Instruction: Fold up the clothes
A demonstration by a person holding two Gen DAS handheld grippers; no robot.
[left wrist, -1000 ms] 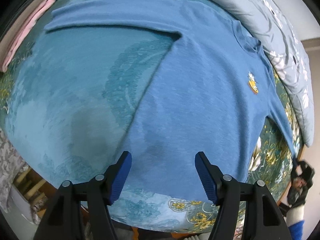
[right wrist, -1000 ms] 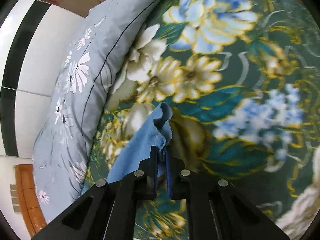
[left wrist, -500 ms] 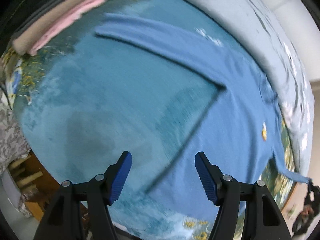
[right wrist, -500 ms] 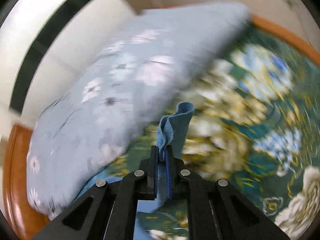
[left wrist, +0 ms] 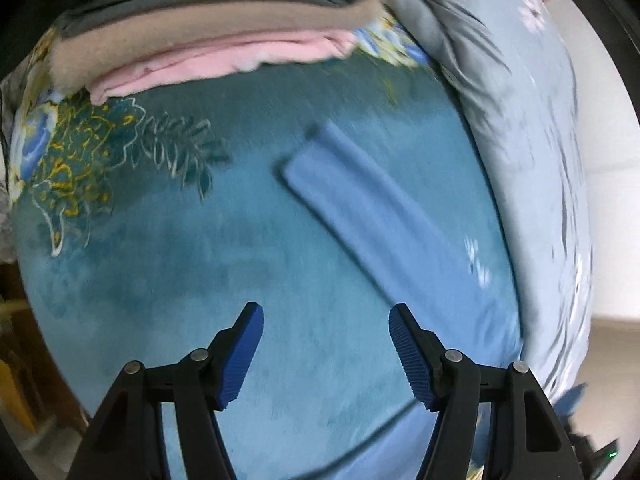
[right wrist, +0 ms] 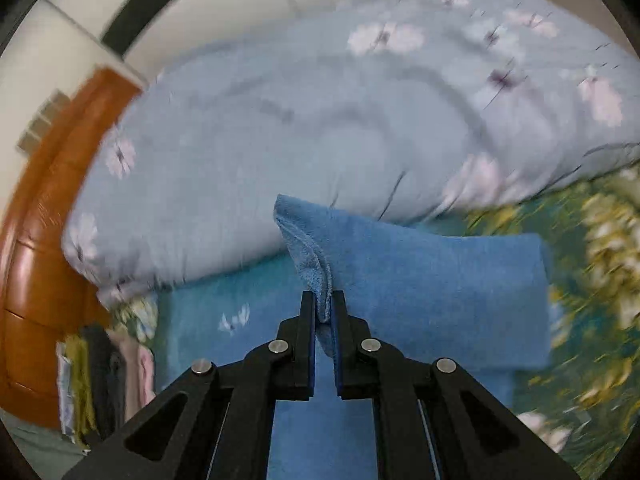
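Observation:
A blue long-sleeved top lies on the teal floral bedspread (left wrist: 168, 264). In the left wrist view its far sleeve (left wrist: 360, 208) lies flat, running from the cuff toward the lower right. My left gripper (left wrist: 326, 336) is open and empty, hovering above the bedspread short of that sleeve. In the right wrist view my right gripper (right wrist: 323, 308) is shut on the cuff of the other sleeve (right wrist: 432, 292), which is lifted and drawn across over the top's body (right wrist: 320, 420).
A stack of folded clothes (left wrist: 216, 52), pink, tan and grey, sits at the far side of the bed; it also shows in the right wrist view (right wrist: 108, 376). A grey-blue flowered duvet (right wrist: 320, 120) is bunched along the wooden headboard (right wrist: 44, 240).
My left gripper has swung left from the top's body toward the far sleeve and the clothes stack. My right gripper has lifted the cuff off the bed and carried it over the top.

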